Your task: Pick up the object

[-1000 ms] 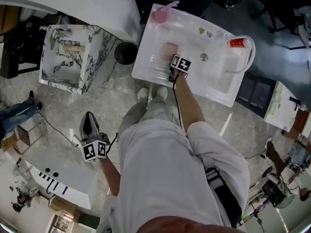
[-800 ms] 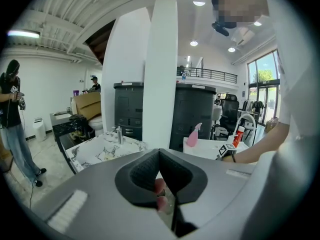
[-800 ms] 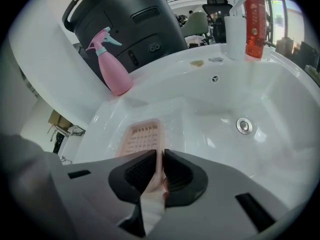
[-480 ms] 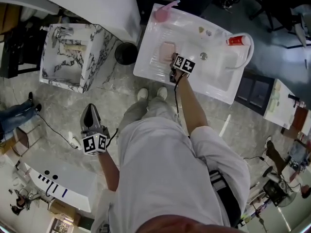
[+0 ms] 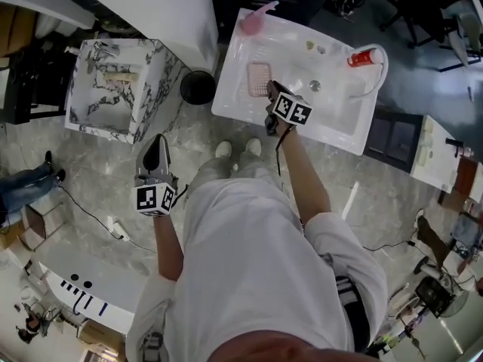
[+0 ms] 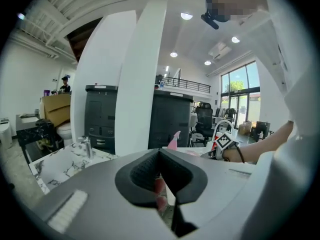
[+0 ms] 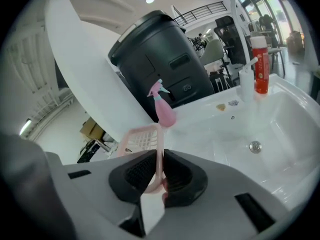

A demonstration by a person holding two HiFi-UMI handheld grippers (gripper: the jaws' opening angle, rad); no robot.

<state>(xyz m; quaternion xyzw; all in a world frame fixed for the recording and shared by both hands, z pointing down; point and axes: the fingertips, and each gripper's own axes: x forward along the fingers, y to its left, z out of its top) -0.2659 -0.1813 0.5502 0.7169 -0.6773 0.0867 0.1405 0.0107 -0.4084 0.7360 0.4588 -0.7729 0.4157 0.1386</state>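
Observation:
A pink slotted soap dish (image 5: 259, 79) is over the left part of the white sink (image 5: 332, 123). My right gripper (image 5: 270, 90) is shut on its near rim. In the right gripper view the pink soap dish (image 7: 137, 139) stands on edge, tilted up from the right gripper (image 7: 161, 171), with its thin rim pinched between the two black pads. My left gripper (image 5: 157, 155) hangs over the marble floor left of the person's legs, away from the sink. In its own view the left gripper (image 6: 160, 176) has its pads together with nothing between them.
A pink spray bottle (image 5: 253, 21) stands at the sink's far left corner, and a red bottle (image 5: 364, 57) by the white tap at the far right. The drain (image 5: 315, 86) lies mid-basin. A marble washstand (image 5: 113, 89) and a black bin (image 5: 198, 84) stand to the left.
My left gripper has swung forward and up beside the person's legs. The right gripper has stayed closed on the pink dish's rim and shifted slightly right.

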